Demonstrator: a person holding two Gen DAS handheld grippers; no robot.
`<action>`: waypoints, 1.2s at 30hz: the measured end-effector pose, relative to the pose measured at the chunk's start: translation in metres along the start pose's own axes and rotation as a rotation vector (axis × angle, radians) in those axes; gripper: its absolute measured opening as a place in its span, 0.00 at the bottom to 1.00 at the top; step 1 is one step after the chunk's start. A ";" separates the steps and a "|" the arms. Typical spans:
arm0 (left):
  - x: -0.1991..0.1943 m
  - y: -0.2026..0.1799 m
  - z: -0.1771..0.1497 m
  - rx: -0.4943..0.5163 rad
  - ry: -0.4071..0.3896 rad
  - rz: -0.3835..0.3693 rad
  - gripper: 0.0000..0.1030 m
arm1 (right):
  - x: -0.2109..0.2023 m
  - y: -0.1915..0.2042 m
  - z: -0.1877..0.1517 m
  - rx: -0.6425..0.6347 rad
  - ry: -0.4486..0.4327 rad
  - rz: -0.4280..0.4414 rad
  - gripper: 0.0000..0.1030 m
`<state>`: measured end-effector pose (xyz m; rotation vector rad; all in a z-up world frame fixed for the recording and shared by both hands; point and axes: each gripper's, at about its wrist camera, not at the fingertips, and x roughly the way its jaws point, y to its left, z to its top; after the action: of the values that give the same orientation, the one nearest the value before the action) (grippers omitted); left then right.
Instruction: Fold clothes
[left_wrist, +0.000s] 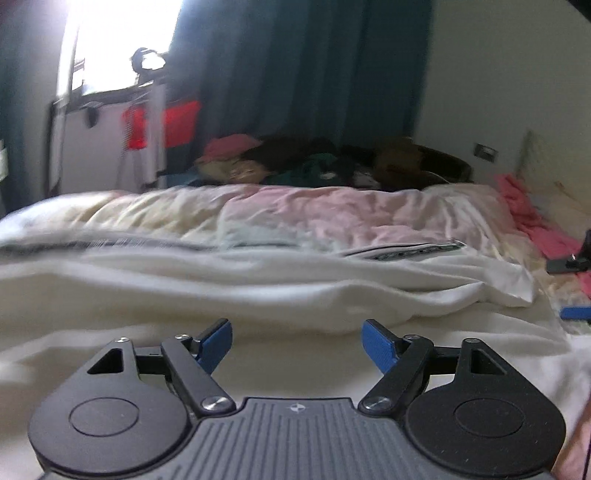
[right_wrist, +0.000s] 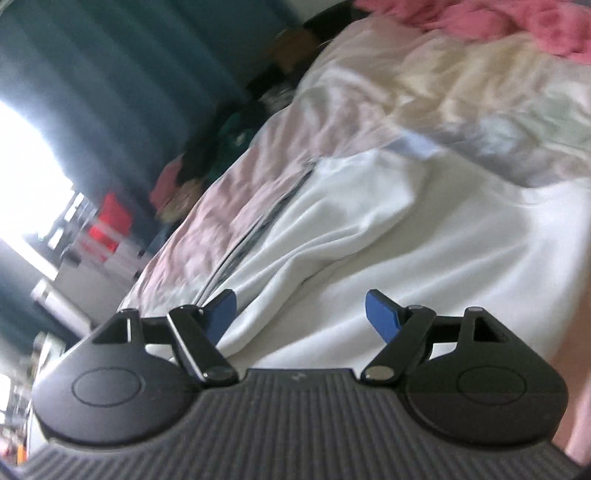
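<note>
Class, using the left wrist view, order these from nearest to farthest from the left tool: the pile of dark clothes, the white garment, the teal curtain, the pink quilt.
1. White garment, directly under and ahead of the left tool.
2. Pink quilt, mid-bed beyond it.
3. Pile of dark clothes, far edge of the bed.
4. Teal curtain, behind the pile.

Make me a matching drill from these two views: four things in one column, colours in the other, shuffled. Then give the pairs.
Things:
1. curtain
2. garment lying in front of the left claw
3. crumpled cloth at the bed's right edge
4. claw fingertips

Colours:
A. pink
B. blue
C. white
D. dark teal

Pairs: 1-D, 2-C, 3-A, 4-B
</note>
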<state>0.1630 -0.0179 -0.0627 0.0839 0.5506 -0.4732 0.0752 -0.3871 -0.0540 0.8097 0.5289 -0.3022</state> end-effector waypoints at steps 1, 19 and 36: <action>0.011 -0.002 0.009 0.066 0.008 -0.023 0.85 | 0.003 0.004 0.001 -0.020 0.002 0.016 0.76; 0.251 0.020 0.088 0.390 0.294 -0.151 0.80 | 0.050 0.006 0.001 -0.102 0.023 0.016 0.77; 0.264 -0.006 0.092 0.457 0.322 -0.079 0.07 | 0.057 0.002 -0.004 -0.056 0.069 0.029 0.77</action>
<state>0.4030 -0.1499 -0.1217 0.5852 0.7542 -0.6622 0.1225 -0.3864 -0.0868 0.7746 0.5874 -0.2320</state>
